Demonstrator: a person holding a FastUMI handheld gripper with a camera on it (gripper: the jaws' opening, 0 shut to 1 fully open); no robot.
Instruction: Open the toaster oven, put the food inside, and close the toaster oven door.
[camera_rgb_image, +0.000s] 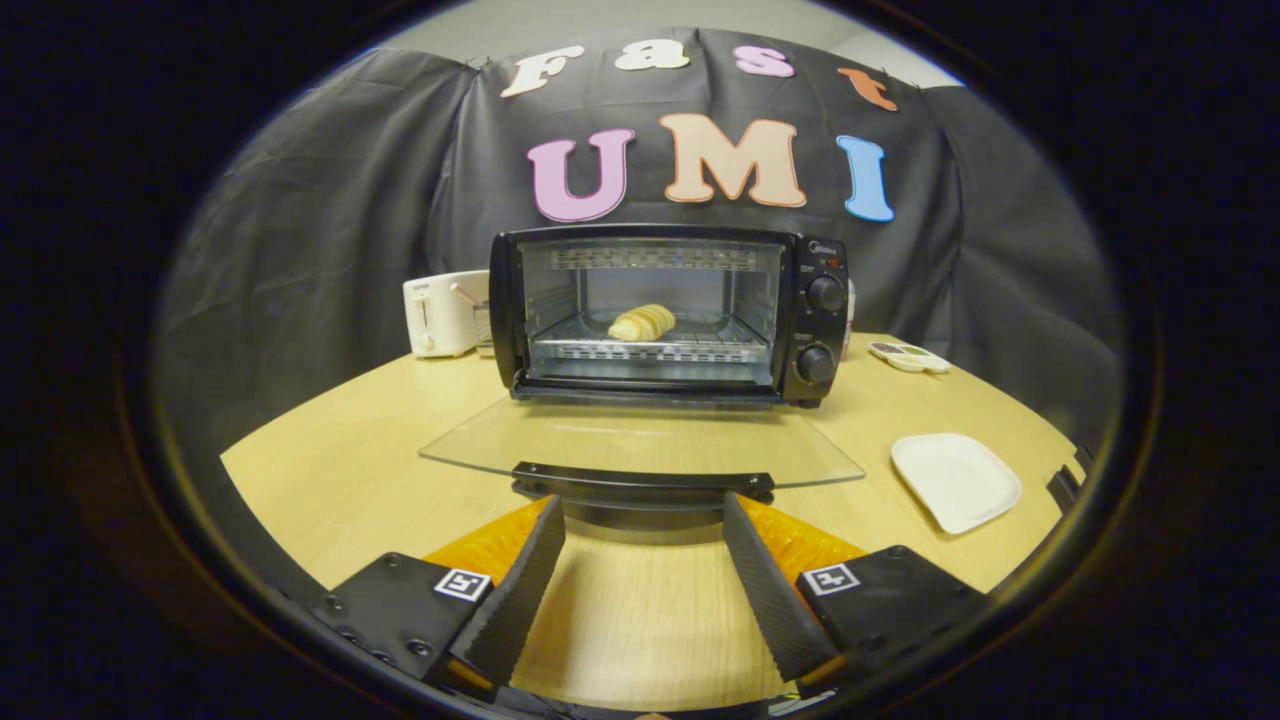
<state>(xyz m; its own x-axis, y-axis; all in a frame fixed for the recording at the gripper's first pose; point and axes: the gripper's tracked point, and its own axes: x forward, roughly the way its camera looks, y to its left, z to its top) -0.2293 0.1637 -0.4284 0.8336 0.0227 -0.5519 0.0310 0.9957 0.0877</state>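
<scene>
A black toaster oven (812, 320) stands on the wooden table, straight ahead beyond my fingers. Its glass door (640, 445) lies folded down flat toward me, with the dark handle bar (642, 482) along its near edge. A pale yellow bread roll (642, 322) rests on the wire rack inside the oven. My gripper (645, 515) is open, its fingertips just below and in front of the door handle, one on each side of the handle's middle. Nothing is held between the fingers (520, 585).
A white square plate (955, 480) lies on the table (330, 470) to the right of the door. A white pop-up toaster (443, 313) stands left of the oven. A small flat white item (908, 356) sits at the back right, near the table edge.
</scene>
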